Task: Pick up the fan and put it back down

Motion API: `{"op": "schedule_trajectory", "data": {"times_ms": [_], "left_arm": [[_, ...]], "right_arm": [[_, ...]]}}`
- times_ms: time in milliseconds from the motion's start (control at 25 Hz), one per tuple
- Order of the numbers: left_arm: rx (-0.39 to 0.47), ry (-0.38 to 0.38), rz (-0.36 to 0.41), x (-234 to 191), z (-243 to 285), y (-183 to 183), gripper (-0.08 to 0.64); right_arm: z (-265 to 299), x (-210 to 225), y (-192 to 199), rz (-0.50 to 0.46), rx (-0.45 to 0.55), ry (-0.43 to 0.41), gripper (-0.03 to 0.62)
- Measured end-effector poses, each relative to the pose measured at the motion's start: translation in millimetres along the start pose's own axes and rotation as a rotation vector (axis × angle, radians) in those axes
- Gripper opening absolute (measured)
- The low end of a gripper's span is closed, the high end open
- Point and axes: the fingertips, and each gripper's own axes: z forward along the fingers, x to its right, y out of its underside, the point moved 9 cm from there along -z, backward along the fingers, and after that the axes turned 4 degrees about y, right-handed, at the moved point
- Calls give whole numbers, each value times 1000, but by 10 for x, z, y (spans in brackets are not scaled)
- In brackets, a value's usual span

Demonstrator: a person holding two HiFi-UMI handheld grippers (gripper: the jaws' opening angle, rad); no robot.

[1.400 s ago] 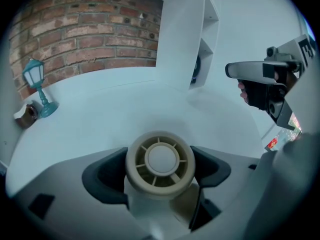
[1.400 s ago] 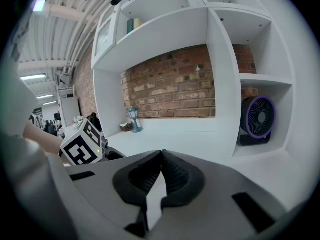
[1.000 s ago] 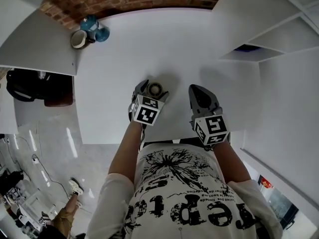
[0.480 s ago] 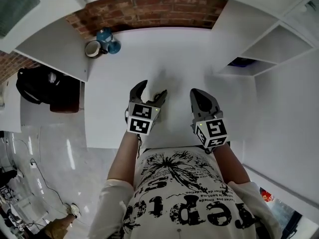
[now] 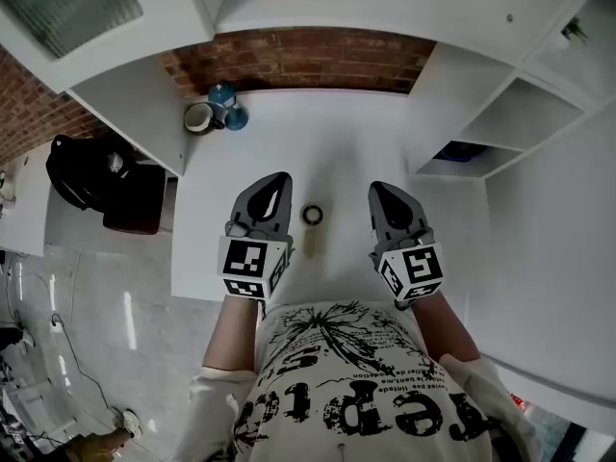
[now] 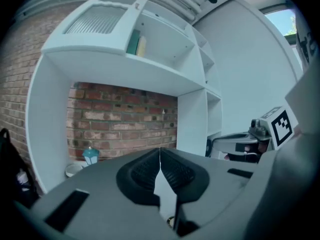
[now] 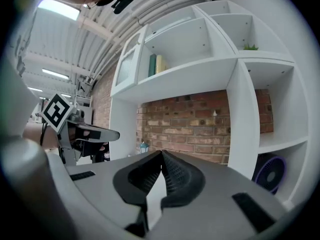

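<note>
Currently clenched shut on nothing: left gripper [image 6: 160, 150], pads meeting, held about level above the desk [image 5: 346, 133], aimed at the brick wall [image 6: 125, 114]. Same for right gripper [image 7: 161, 153]: jaws together, empty, alongside at matching height. Small ring-headed fan [image 5: 311, 229] lying flat on the desk, below and between both grippers, just right of the left one, touched by neither. Probably a parked pose, with put-down done and nothing to carry. Second purple fan [image 7: 272, 176] in low cubby [image 7: 295, 156] beyond the right gripper, well apart, likely not involved.
</note>
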Motion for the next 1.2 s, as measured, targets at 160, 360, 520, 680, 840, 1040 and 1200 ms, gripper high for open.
{"op": "schedule_trajectory", "data": {"times_ms": [160, 360, 520, 680, 840, 1040, 1200], "left_arm": [[83, 37, 45, 53, -225, -153, 14], [156, 95, 74, 108, -361, -203, 14], [167, 101, 68, 128, -451, -170, 14], [171, 87, 52, 119, -522, -162, 14], [171, 66, 31, 95, -564, -146, 14], [158, 78, 32, 98, -572, -122, 14], [149, 90, 38, 113, -550, -107, 14]], "right_arm": [[-47, -47, -78, -13, 23, -25, 14], [-147, -96, -149, -32, 29, -32, 14], [-193, -135, -143, -32, 27, -34, 14], [-221, -203, -136, -26, 38, -55, 14], [-237, -256, -157, -45, 56, -76, 12], [-264, -283, -149, -55, 44, -79, 12], [-279, -279, -133, -62, 42, -69, 12]]}}
